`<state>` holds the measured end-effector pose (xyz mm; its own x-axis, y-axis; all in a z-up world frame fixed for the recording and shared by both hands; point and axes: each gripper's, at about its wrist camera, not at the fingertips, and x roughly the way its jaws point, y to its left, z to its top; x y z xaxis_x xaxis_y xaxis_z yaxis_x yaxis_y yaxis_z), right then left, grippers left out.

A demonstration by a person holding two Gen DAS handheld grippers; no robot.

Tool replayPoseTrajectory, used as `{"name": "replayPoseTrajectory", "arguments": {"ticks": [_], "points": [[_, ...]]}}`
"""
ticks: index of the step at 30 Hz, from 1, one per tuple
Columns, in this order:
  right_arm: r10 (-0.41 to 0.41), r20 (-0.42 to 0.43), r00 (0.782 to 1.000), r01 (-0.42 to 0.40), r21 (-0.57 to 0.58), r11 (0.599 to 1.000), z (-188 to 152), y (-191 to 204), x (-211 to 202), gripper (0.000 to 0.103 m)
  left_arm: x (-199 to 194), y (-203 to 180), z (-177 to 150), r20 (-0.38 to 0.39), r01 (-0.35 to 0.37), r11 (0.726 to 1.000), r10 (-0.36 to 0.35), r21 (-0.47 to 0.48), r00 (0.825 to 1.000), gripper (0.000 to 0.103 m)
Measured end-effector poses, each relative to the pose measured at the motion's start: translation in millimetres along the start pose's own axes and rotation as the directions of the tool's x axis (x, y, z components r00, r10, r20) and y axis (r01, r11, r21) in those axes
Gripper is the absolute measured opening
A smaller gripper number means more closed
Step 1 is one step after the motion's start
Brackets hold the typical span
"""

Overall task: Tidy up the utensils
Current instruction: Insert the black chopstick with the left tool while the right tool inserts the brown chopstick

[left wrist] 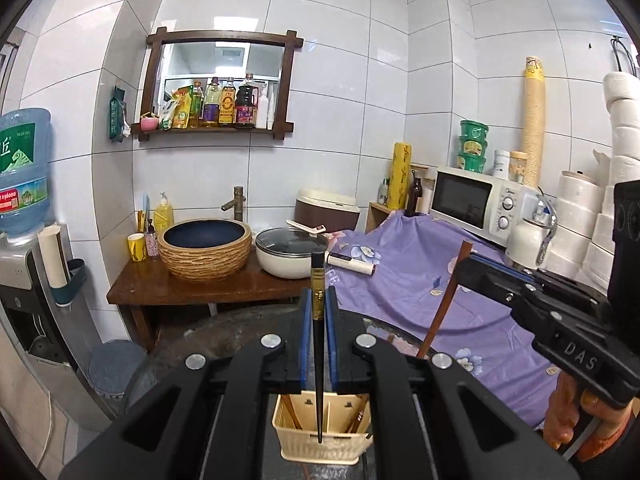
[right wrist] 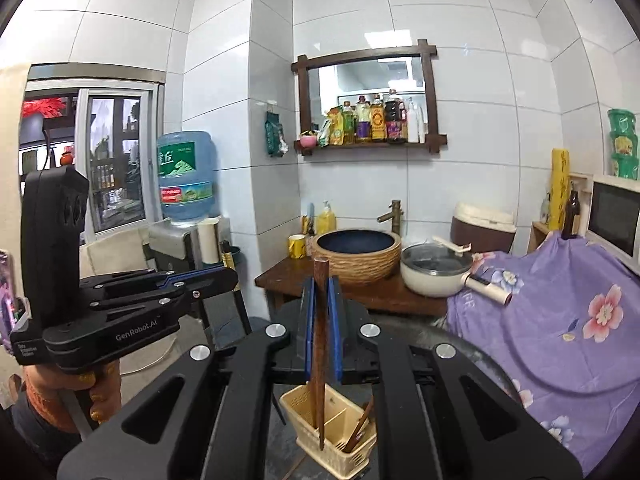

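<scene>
Looking through the left wrist view first, then the right one.

left view, tool: the left gripper (left wrist: 319, 312) has its blue pads pressed together on a black chopstick (left wrist: 318, 344), pinched a bit below its top end.
left view, chopstick direction: long axis pretty much straight up and down, thick end up, thin tip down over the cream basket (left wrist: 320, 446). Can't tell if the tip touches anything inside.
left view, other hand: the right gripper (left wrist: 466, 268) shows at the right edge, held by a hand (left wrist: 568, 420), with a brown chopstick (left wrist: 444, 304) leaning a little off upright.
left view, basket: it sits on the dark round table (left wrist: 224, 332), and a few brown sticks are already in its compartments.

right view, tool: right gripper (right wrist: 321, 320), pads clamped on the brown chopstick (right wrist: 319, 344).
right view, chopstick direction: near vertical, blunt end up, lower end down at the basket's (right wrist: 316, 440) left compartment, though I can't say for sure it's inside.
right view, other hand: left gripper (right wrist: 224, 276) is off to the left; the black stick is only partly visible below it.

progress: I'd guess midway. Some sticks are in the basket, and both held ones aren't dropped in yet.
left to do: lower and release both. Can't see any loose utensils elsewhere.
</scene>
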<state>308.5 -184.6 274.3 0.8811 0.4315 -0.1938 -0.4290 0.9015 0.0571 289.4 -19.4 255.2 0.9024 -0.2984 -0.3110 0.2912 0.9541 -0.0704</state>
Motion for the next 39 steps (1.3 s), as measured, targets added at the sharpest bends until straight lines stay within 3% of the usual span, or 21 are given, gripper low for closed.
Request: {"name": "replayPoseTrajectory", "arguments": {"ticks": [8, 16, 34, 36, 37, 38, 39], "points": [[-0.073, -0.037, 0.997, 0.074, 0.016, 0.997, -28, -16, 47, 0.008, 55, 12, -18, -0.055, -0.026, 0.998, 0.022, -0.056, 0.998, 0.007], [-0.060, -0.132, 0.989, 0.073, 0.094, 0.993, -83, -35, 80, 0.008, 92, 28, -66, -0.155, -0.047, 0.995, 0.032, -0.092, 0.987, 0.007], [-0.079, -0.187, 0.979, 0.102, 0.115, 0.988, -123, -39, 95, 0.008, 117, 36, -113, -0.249, -0.073, 0.992, 0.047, -0.100, 0.967, 0.007], [-0.077, -0.185, 0.980, 0.100, 0.121, 0.988, -125, -41, 95, 0.013, 114, 38, -114, -0.240, -0.066, 0.992, 0.038, -0.111, 0.970, 0.008], [-0.078, -0.181, 0.980, 0.102, 0.127, 0.987, -126, -42, 93, 0.030, 111, 37, -114, -0.230, -0.061, 0.992, 0.035, -0.108, 0.973, 0.016], [-0.083, -0.167, 0.982, 0.107, 0.139, 0.985, -127, -43, 89, 0.058, 106, 36, -115, -0.219, -0.063, 0.993, 0.039, -0.101, 0.975, 0.022], [-0.089, -0.149, 0.985, 0.111, 0.150, 0.982, -127, -43, 85, 0.067, 103, 36, -114, -0.210, -0.066, 0.993, 0.045, -0.098, 0.977, 0.036]]}}
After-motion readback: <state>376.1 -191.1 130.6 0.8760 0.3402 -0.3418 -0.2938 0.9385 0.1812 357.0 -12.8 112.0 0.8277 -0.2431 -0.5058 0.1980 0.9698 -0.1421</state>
